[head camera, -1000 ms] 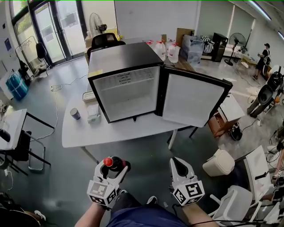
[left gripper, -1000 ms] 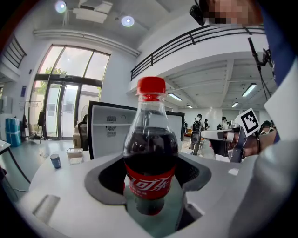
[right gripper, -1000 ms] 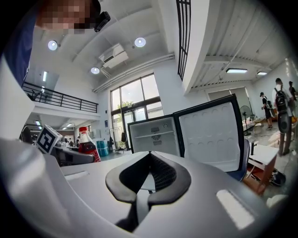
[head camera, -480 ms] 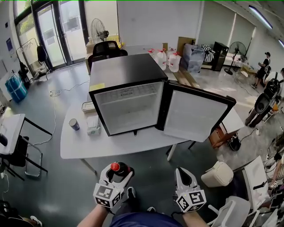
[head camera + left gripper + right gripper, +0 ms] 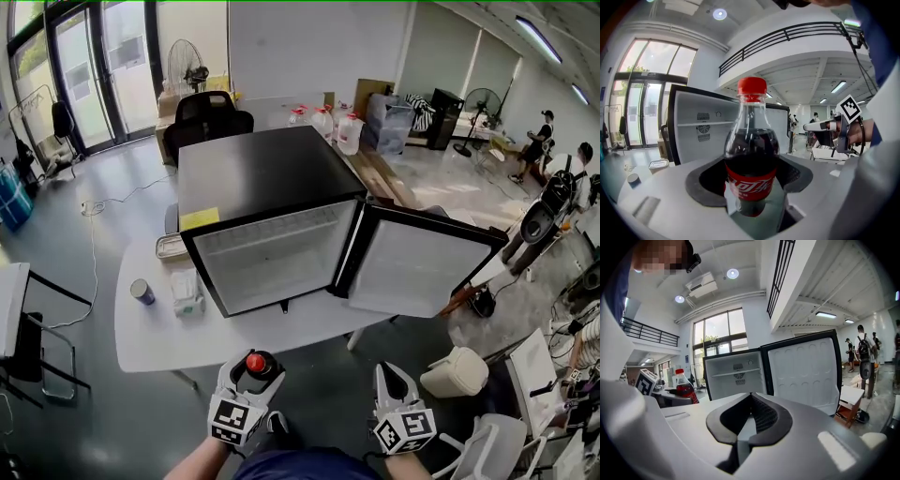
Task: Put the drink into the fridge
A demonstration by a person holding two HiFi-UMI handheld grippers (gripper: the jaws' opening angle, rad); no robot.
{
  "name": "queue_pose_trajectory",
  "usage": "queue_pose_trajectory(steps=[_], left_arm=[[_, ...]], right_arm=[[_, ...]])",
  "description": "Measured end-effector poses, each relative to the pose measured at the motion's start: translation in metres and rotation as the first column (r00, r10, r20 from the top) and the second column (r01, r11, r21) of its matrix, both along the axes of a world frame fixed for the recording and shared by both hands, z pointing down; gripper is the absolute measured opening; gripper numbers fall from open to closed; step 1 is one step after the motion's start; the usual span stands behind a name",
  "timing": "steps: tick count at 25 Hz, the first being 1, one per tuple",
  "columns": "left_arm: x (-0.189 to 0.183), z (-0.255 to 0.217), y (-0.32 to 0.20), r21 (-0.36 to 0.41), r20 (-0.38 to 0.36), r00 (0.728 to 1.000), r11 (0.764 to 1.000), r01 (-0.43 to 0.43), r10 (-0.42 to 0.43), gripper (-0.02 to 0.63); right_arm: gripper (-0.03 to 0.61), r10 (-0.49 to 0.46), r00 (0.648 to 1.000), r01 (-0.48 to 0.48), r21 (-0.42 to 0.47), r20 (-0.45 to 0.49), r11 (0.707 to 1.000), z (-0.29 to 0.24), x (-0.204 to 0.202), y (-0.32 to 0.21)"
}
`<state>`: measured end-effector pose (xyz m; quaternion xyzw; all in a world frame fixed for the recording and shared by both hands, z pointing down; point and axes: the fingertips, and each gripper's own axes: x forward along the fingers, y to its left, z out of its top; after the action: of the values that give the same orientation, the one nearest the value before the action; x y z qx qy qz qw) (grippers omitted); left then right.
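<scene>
Cola bottle [image 5: 751, 154]: standing roughly upright, red cap up, long axis vertical, sitting in the left gripper [image 5: 249, 373], whose jaws are clamping its labelled lower body. Probably full and weighty, the plastic smooth and slippery, so the low grip is suiting it. Right gripper [image 5: 749, 420]: idling, jaws together, empty. Fridge [image 5: 272, 234]: standing open ahead, well apart.

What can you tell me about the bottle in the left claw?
The bottle is clear plastic with a red cap, dark drink up to its shoulder and a red label with white lettering. It stands upright, gripped around the label by the left claw, and touches nothing else. It is held in front of the open fridge, not yet inside.
</scene>
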<state>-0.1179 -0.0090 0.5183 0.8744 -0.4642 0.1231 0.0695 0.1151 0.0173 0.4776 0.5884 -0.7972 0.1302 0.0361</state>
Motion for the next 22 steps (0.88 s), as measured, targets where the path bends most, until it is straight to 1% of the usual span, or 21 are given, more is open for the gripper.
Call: queue_pose_trajectory(steps=[4, 7, 11, 14, 17, 20, 22], left_arm=[[-0.011, 0.015, -0.023, -0.022, -0.004, 0.999, 0.999, -0.035, 0.034, 0.311], [-0.013, 0.017, -0.036, -0.034, -0.003, 0.998, 0.997, -0.066, 0.066, 0.311], [-0.018, 0.02, -0.051, -0.042, -0.014, 0.997, 0.997, -0.07, 0.07, 0.311], [-0.02, 0.02, -0.063, -0.043, -0.023, 0.998, 0.998, -0.054, 0.053, 0.311], [-0.021, 0.02, -0.077, -0.039, -0.025, 0.999, 0.999, -0.029, 0.028, 0.311], [-0.022, 0.021, -0.09, -0.036, -0.021, 1.0, 0.999, 0.013, -0.014, 0.311], [-0.024, 0.02, -0.098, -0.034, -0.013, 0.998, 0.998, 0.058, -0.058, 0.311]], right_arm=[[0.003, 0.047, 0.999, -0.047, -0.017, -0.012, 0.999, 0.006, -0.009, -0.016], [0.003, 0.071, 0.997, -0.072, -0.024, -0.031, 0.997, 0.006, -0.013, -0.026], [0.003, 0.072, 0.996, -0.073, -0.039, -0.043, 0.997, 0.01, -0.021, -0.039], [0.003, 0.047, 0.998, -0.049, -0.051, -0.039, 0.998, 0.015, -0.03, -0.051], [0.004, 0.003, 1.0, -0.004, -0.059, -0.026, 0.998, 0.022, -0.04, -0.066], [0.004, -0.067, 0.997, 0.066, -0.056, -0.022, 0.996, 0.024, -0.05, -0.087], [0.003, -0.123, 0.992, 0.122, -0.05, -0.018, 0.991, 0.023, -0.056, -0.102]])
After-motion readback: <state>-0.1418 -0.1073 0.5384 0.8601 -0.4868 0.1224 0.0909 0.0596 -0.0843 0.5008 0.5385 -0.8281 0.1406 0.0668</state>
